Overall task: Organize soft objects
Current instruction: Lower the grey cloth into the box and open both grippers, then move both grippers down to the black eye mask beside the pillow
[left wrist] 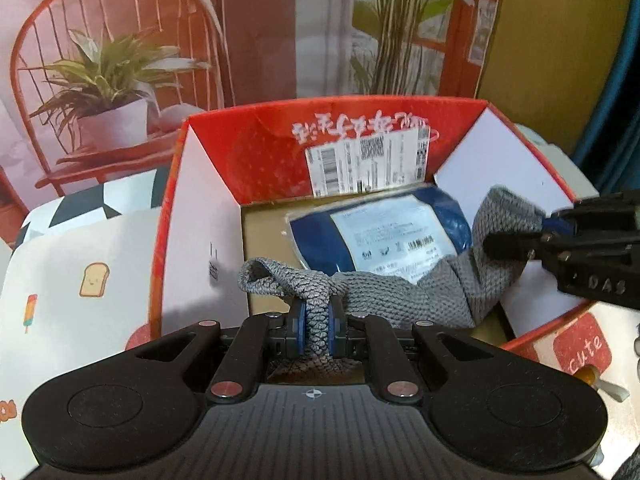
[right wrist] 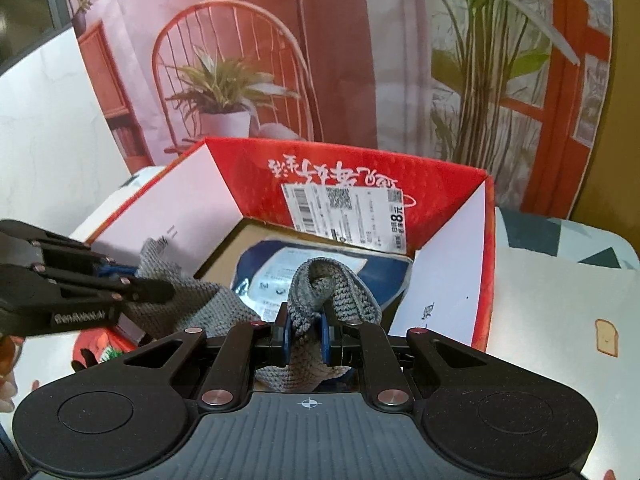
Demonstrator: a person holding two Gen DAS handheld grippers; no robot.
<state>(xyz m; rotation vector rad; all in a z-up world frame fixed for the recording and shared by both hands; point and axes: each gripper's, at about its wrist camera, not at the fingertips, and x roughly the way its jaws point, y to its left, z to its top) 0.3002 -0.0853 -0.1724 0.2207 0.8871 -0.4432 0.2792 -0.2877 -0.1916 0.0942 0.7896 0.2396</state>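
A grey knitted cloth hangs stretched between both grippers over the open red box. My left gripper is shut on one bunched end of the cloth, its blue pads pressing the knit. My right gripper is shut on the other end of the grey cloth. Each gripper shows in the other's view: the right gripper at the right edge, the left gripper at the left. Inside the box lies a blue packaged item with a white label, also visible as the blue package under the cloth.
The red box has white inner flaps and a shipping label on its far wall. It stands on a patterned tablecloth with toast prints. A printed backdrop with a chair and plants rises behind.
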